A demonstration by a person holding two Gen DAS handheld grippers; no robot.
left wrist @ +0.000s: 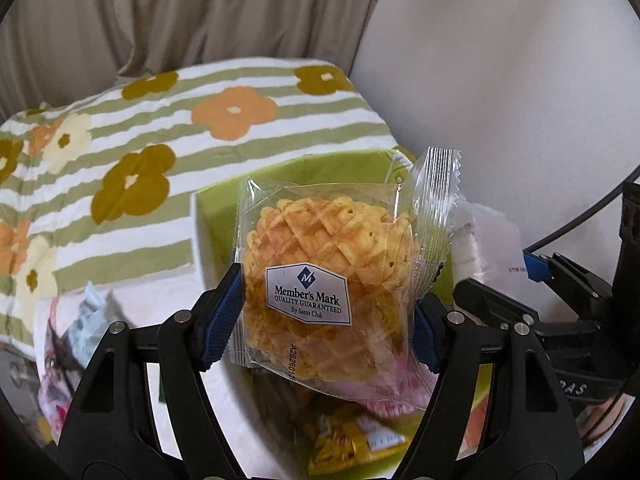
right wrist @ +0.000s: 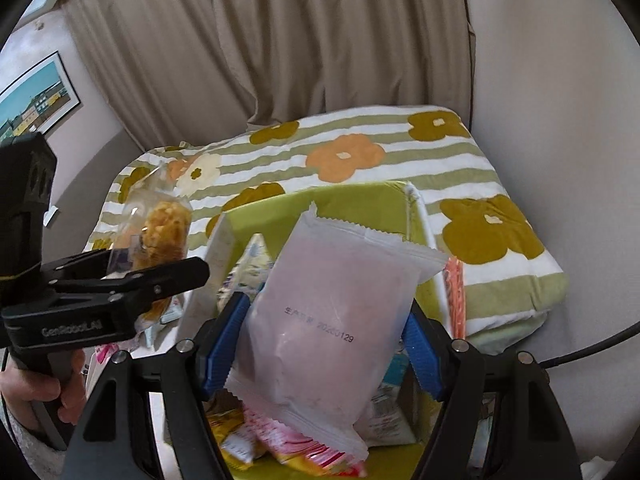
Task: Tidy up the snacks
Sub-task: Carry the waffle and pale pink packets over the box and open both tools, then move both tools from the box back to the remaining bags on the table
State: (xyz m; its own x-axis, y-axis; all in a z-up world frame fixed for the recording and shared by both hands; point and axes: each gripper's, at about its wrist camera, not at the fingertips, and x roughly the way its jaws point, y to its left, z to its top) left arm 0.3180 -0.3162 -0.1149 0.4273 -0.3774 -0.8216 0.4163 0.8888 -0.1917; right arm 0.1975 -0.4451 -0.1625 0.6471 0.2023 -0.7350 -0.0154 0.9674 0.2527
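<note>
2 claws clamp: left claw (left wrist: 326,300) on lattice pastry (left wrist: 328,276), right claw (right wrist: 324,340) on frosted pouch (right wrist: 332,320).

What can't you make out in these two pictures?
- Left wrist view: the green box's contents, hidden behind the clear-wrapped pastry in the left gripper.
- Right wrist view: the pink packet's brand; only its plain back shows.
- Right wrist view: snacks at the bottom edge, blurred and cut off.

both wrist views look down, close, sharing the green box (left wrist: 304,168).
</note>
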